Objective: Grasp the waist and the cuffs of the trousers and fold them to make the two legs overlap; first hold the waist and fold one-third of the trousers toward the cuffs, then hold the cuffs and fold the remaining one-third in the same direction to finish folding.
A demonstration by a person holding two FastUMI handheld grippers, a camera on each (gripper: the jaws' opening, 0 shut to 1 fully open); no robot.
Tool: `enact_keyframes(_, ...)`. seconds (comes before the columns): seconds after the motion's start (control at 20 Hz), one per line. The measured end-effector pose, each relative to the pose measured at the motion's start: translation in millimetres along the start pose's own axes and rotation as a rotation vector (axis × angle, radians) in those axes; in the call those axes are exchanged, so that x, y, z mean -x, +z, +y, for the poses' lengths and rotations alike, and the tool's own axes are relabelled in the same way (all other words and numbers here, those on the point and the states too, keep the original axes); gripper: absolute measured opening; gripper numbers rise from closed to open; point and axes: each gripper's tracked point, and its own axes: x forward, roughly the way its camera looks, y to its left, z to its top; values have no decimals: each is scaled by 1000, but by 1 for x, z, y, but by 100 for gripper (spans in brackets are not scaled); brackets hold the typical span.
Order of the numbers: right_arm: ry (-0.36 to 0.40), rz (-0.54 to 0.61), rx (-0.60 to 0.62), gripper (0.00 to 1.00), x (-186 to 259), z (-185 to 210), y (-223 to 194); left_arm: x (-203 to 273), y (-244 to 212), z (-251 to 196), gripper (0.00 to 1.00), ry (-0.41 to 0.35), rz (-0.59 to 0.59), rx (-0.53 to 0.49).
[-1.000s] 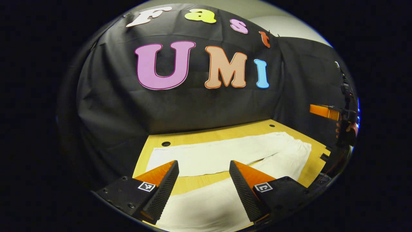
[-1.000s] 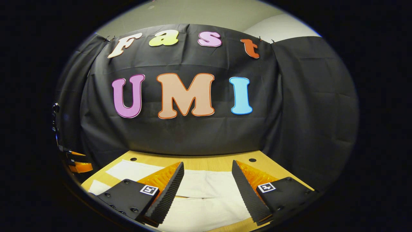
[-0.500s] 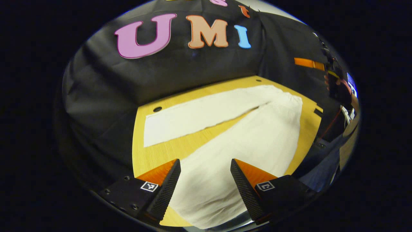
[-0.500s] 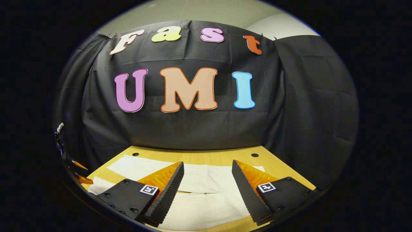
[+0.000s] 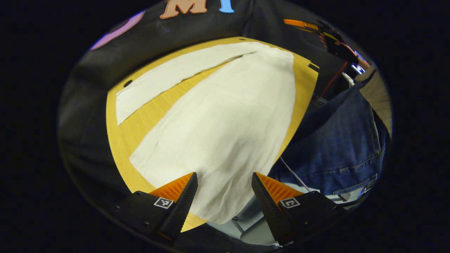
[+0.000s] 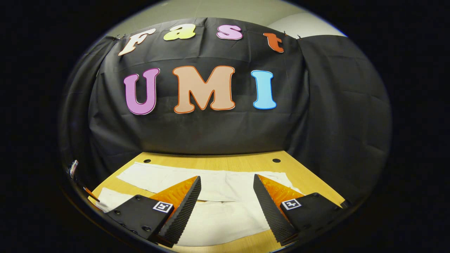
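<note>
Trousers point(image 5: 218, 119), cream-coloured, lie spread flat on the wooden table point(image 5: 140, 116) with the two legs splayed apart in a V, the near leg's cuff point(image 5: 214, 211) hanging just over the table's front edge. We see the left gripper point(image 5: 223, 196) poised above that cuff, its fingers spread and empty. The right gripper point(image 6: 226, 200) hovers over the waist end point(image 6: 225, 218), likewise spread with nothing between its fingers (cloth lies below, untouched). For the leg-overlap fold, we judge that each gripper should pinch a single edge of the near leg, at the cuff and at the waist, then lift together and carry it over onto the far leg point(image 5: 168, 75), keeping the cloth taut to avoid wrinkles.
</note>
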Motion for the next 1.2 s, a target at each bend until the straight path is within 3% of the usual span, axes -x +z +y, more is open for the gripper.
enact_keyframes(0.55,-19,43,21,96,-6,-6,-14,6,-14,-1,90,-56,171,-94)
enact_keyframes(0.8,-19,63,33,96,-11,-4,-21,4,-16,2,78,-40,215,-157)
enact_keyframes(0.95,-16,72,44,92,-14,-4,-24,6,-18,4,78,-38,236,-148)
enact_keyframes(1.0,-12,78,46,96,-15,-3,-26,6,-17,6,71,-36,245,-150)
enact_keyframes(1.15,6,98,64,95,-19,-2,-29,2,-12,21,54,-28,248,-144)
enact_keyframes(1.2,16,105,75,95,-20,-1,-32,0,-11,28,36,-18,251,-136)
